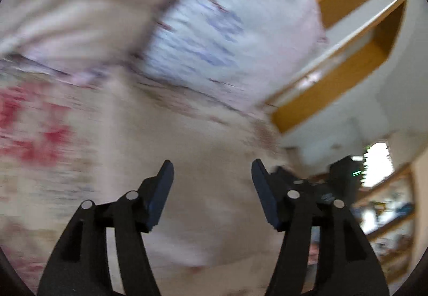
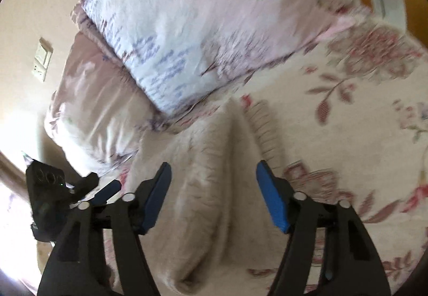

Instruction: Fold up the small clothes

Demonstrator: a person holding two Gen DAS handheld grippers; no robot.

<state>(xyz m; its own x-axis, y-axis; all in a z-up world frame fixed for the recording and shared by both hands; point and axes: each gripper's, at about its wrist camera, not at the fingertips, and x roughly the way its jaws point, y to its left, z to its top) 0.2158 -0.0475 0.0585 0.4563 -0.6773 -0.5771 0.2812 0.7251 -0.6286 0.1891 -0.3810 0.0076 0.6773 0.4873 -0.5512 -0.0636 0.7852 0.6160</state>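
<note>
A: While the left wrist view was badly smeared, the left gripper (image 1: 212, 175) still read clearly: jaws apart, nothing between the pads. Only cream cloth (image 1: 208, 141) showed through the gap, lying below the fingers.

B: Cloth touching the pads?

A: No. It lay on the floral bedspread (image 1: 34, 133), under the gripper. Whether the fingertips grazed it, I couldn't tell through the blur.

B: What else was in that view?

A: A pillow (image 1: 227, 28) with blue print lay beyond the cloth, a wooden bed frame (image 1: 339, 76) sat at right, and shelves (image 1: 388, 215) lower right. The black body of the right gripper (image 1: 339, 173) sat just past the left one's right finger.

B: Right wrist view?

A: Sharper. The right gripper (image 2: 214, 175) was also parted, with blue pads and an empty gap. The cream cloth (image 2: 214, 175) lay bunched in long ridges on the bedspread (image 2: 361, 135), running from under the jaws up toward the pillows.

B: Folded?

A: It looked rumpled, with one edge ribbed; I couldn't call the fold state.

B: Surroundings?

A: Two pillows were stacked at top, the printed pillow (image 2: 200, 28) over a pinkish one (image 2: 96, 98). A wall switch (image 2: 42, 59) sat far left. The left gripper (image 2: 80, 191) was at lower left, beside the cloth, with one blue pad visible.
</note>
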